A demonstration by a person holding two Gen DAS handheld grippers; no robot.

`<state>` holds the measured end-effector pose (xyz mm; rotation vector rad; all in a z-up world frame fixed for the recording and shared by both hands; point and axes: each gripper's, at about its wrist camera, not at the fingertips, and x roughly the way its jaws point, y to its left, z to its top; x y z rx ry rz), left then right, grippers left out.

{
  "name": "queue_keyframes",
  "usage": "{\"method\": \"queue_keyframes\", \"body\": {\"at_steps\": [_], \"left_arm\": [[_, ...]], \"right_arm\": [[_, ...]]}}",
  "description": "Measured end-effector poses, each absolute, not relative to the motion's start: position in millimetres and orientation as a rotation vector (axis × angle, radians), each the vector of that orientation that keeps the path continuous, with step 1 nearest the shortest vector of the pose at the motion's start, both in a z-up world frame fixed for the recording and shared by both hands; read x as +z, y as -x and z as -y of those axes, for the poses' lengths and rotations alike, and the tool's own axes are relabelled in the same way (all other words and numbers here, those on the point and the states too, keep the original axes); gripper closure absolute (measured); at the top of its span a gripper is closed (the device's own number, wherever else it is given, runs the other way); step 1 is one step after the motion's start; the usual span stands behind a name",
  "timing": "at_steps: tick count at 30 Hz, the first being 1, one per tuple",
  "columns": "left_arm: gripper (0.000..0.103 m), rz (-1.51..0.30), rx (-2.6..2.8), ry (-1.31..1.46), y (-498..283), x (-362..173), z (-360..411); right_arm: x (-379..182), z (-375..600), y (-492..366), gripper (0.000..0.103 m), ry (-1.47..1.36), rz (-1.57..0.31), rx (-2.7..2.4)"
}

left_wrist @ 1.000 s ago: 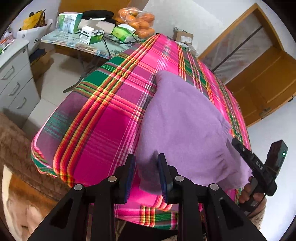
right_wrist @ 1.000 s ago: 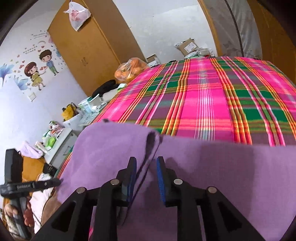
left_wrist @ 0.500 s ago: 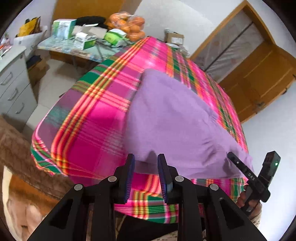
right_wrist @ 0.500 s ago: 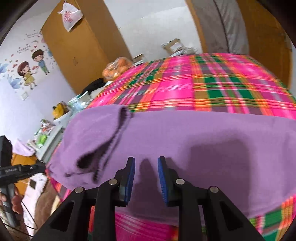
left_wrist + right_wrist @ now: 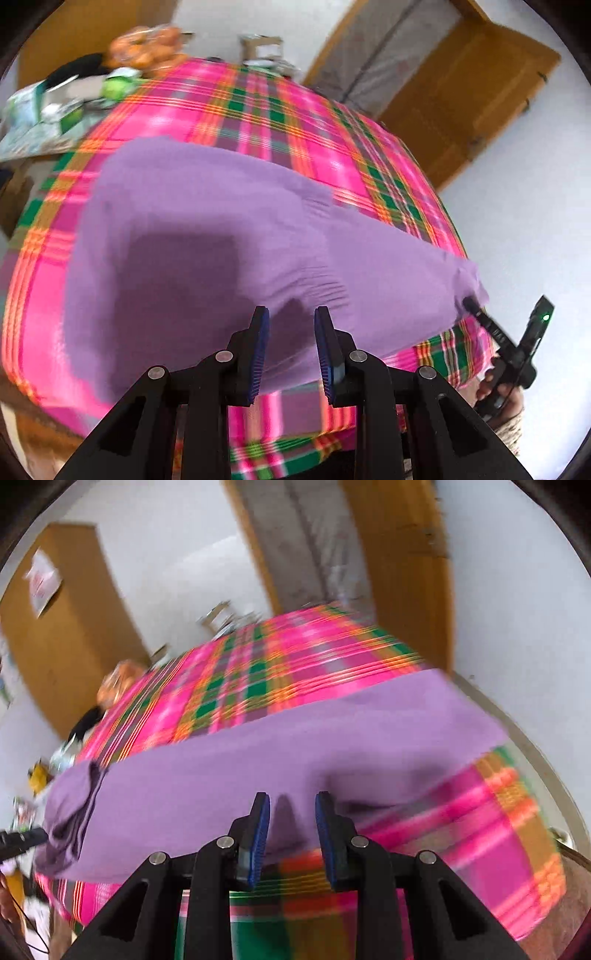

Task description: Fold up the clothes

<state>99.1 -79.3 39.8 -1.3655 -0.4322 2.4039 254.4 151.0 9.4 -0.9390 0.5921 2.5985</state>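
Your left gripper (image 5: 290, 332) hangs over the near edge of the purple garment (image 5: 207, 243), its blue-padded fingers (image 5: 258, 347) spread apart with only cloth and shadow showing in the gap, nothing pinched. Your right gripper (image 5: 291, 816) is likewise parted above the same garment (image 5: 258, 768), right at its near hem, gripping nothing. The garment lies flat across the pink, green and orange plaid bedspread (image 5: 280, 129), stretched along the edge of the bed closest to you, with a gathered band of ribbing near its middle and a loose dark fold at its left end in the right wrist view. In the left wrist view, the tip of your other gripper (image 5: 469, 304) sits at the garment's far right corner, though blur hides whether it touches. Beyond the bed, a bag of oranges (image 5: 147, 48) rests on a cluttered side table (image 5: 33, 140).
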Motion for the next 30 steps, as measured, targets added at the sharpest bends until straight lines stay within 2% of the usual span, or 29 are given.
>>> {"method": "queue_keyframes", "body": {"at_steps": [5,10,16,23,24,26,27,30], "left_arm": [[0.077,0.358,2.344,1.371,-77.6,35.1,42.9],[0.077,0.317,2.283,1.381,-58.5,30.4,13.4],[0.077,0.268,2.240,1.408,-43.5,19.8,-13.0],[0.077,0.217,2.230,1.423,-33.8,13.5,-32.4],[0.077,0.213,2.237,1.419,-32.1,13.3,-34.5],[0.077,0.201,2.252,1.407,-29.0,12.9,-38.9],[0.077,0.196,2.259,1.401,-27.8,12.7,-40.6],[0.077,0.184,2.275,1.385,-25.2,11.9,-44.6]], "right_arm": [[14.4,-193.0,-276.7,0.076,0.849,-0.606,2.482],[11.7,-225.2,-285.9,0.065,0.806,-0.665,2.386],[0.4,-253.1,-276.1,0.060,0.834,-0.741,2.350],[-0.3,-258.0,-258.1,0.057,0.855,-0.688,2.356],[-0.5,-255.1,-256.8,0.058,0.858,-0.675,2.359],[-0.9,-250.8,-254.2,0.071,0.871,-0.627,2.356],[-1.3,-249.4,-253.0,0.083,0.879,-0.598,2.352],[-1.6,-249.1,-252.5,0.091,0.879,-0.562,2.372]]}}
